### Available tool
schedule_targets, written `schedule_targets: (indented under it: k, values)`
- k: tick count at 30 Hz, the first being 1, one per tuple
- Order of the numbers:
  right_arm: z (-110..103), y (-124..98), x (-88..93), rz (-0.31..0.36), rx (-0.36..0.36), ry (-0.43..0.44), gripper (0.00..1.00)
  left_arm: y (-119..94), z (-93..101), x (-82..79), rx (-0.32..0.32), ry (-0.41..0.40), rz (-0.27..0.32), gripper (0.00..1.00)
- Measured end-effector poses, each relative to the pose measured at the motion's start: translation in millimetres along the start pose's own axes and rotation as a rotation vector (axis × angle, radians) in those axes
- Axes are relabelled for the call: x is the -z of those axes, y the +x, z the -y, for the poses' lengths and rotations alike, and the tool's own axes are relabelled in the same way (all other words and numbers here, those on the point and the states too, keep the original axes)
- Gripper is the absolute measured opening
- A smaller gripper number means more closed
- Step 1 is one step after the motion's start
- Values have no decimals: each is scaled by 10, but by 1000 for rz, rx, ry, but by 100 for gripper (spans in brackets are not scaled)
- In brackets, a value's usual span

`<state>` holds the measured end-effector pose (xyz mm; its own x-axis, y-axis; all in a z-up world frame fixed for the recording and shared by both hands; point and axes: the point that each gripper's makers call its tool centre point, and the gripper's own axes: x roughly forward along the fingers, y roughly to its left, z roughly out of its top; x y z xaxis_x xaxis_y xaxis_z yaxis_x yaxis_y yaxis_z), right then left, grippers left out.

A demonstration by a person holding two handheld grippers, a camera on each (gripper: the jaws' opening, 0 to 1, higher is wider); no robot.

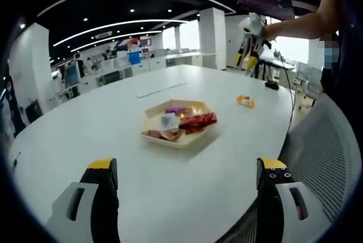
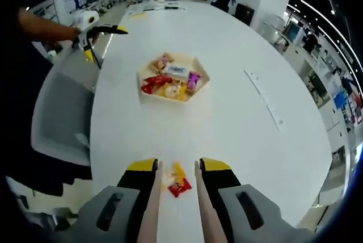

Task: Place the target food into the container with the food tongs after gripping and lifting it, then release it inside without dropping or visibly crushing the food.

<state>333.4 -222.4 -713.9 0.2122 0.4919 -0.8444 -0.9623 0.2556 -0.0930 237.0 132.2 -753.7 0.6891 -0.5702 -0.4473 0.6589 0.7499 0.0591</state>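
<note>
snack packet lies on the white table, framed by tongs clamped in the right gripper, tips apart. left gripper gapes idle. next: pinch gently, lift, carry to hexagonal tray.

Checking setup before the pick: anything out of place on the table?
One snack packet lies loose on the white table, apart from the hexagonal tray of snacks, between the tongs in the right hand-held gripper. Nothing spilled or damaged.

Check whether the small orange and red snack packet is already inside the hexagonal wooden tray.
No, the small orange and red snack packet lies on the white table, apart from the hexagonal wooden tray.
</note>
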Motion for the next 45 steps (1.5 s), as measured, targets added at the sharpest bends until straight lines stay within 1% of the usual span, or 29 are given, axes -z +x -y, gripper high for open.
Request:
schedule_targets:
  k: [4, 7, 9, 13, 17, 23, 26, 30, 32, 33, 35, 36, 38, 40, 41, 43, 45]
  values:
    - [-13, 7, 38, 5, -11, 11, 29, 3, 6, 7, 0, 0, -7, 99]
    - [-32, 59, 100, -2, -21, -3, 29, 9, 8, 20, 0, -1, -13, 99]
    - [-61, 94, 128, -3, -37, 4, 29, 9, 8, 24, -2, -1, -16, 99]
    - [-92, 214, 235, -11, -54, -2, 29, 8, -6, 22, -9, -2, -15, 99]
    - [-74, 329, 312, -5, -49, -6, 29, 12, -30, 40, -17, -11, -22, 99]
    - [-26, 453, 402, -3, -46, 21, 28, 30, -28, 76, -11, -18, -38, 99]
    - [-27, 517, 450, -8, -57, 31, 28, 32, -21, 86, -8, -19, -45, 99]
    - [-67, 585, 490, -11, -74, 46, 28, 26, -32, 86, -13, -27, -46, 99]
    - [-77, 608, 501, -3, -76, 41, 26, 26, -38, 88, -12, -31, -46, 99]
    - [-69, 619, 518, -7, -72, 44, 28, 28, -39, 92, -12, -31, -45, 99]
    - [-76, 647, 532, 3, -75, 48, 29, 28, -35, 92, -10, -32, -45, 99]
    - [-94, 655, 536, 9, -86, 64, 27, 28, -33, 91, -9, -31, -45, 99]
    - [-91, 679, 504, 35, -70, 47, 27, 26, -37, 88, -8, -31, -40, 99]
    - [-111, 699, 487, 48, -71, 76, 26, 22, -37, 79, -10, -35, -39, 99]
    - [-132, 720, 492, 45, -75, 72, 26, 22, -39, 78, -10, -36, -38, 99]
    - [-161, 748, 545, 14, -81, 45, 25, 23, -35, 84, -8, -37, -41, 99]
    - [-141, 739, 533, 17, -79, 54, 25, 31, -25, 91, -2, -37, -43, 99]
